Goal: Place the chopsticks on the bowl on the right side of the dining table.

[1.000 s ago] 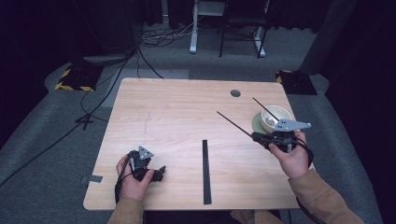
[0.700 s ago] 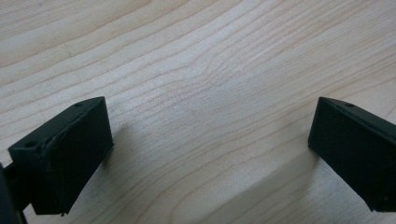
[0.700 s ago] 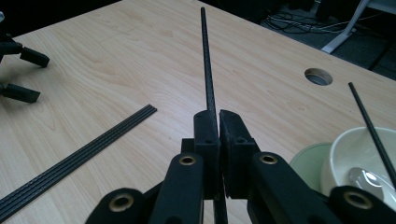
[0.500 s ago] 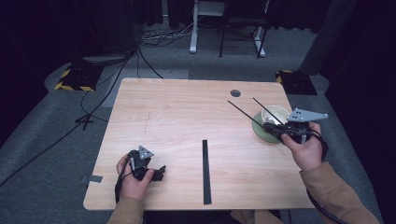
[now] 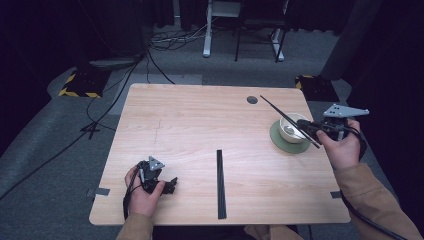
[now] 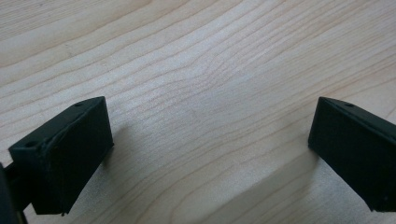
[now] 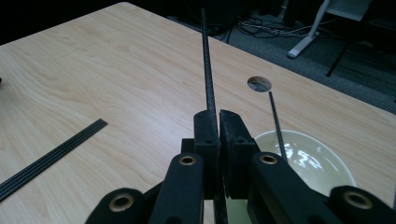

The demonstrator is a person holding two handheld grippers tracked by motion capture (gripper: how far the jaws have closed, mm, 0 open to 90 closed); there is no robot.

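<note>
Across the pale, wood-grained bench [image 5: 200, 130], a rectangular slab with rounded corners and a round cable hole [image 5: 252, 100] near its far edge, your two hands sit well apart. Your right hand-held gripper [image 5: 306, 124] has its black jaws pressed together, pinching a thin, straight black rod [image 7: 208, 70] that slants up and away over the bench; since a second ago it has travelled with the rod toward the bench's right edge and a little higher, and it is now above the bowl. That bowl [image 5: 290, 133] is round, glossy and cream-coloured, standing on a flat dark green disc [image 5: 280, 145], and a second thin black rod [image 7: 276, 122] leans inside it. Your left hand-held gripper [image 5: 169, 186] lies low near the front edge with its blocky matte jaws spread wide over bare wood, where it was before. Between your hands a flat bundle of black strips [image 5: 220, 182] lies lengthwise, untouched. Beyond the bench, cables [image 5: 125, 80] trail over grey carpet.
</note>
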